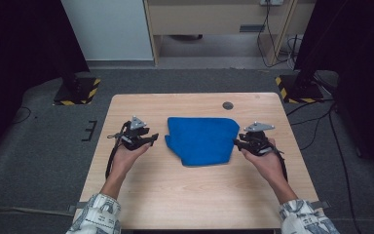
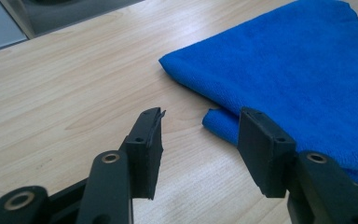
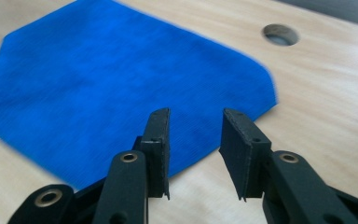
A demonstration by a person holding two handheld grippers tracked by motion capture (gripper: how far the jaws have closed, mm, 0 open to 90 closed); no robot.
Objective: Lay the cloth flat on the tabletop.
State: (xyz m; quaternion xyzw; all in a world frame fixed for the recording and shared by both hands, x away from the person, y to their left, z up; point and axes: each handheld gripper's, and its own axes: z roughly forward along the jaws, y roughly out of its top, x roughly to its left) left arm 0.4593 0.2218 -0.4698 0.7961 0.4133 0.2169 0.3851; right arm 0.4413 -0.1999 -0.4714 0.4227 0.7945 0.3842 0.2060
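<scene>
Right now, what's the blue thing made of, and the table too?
The blue cloth looks like soft microfibre or terry: a fuzzy, matte nap and limp folded edges. The table looks like pale wood, probably a laminate: printed-looking grain lines, a smooth, faintly shiny top, and a round hole cut cleanly through it.

Left gripper point(image 1: 152, 138) and right gripper point(image 1: 236, 142) gape, empty.

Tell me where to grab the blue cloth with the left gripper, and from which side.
Take the blue cloth at its near left corner, where a folded layer sticks out just ahead of the open left gripper. Come in low from the cloth's left edge, along the table, one jaw sliding under the fold. The cloth lies flat, so only an edge gives the jaws something to pinch.
</scene>
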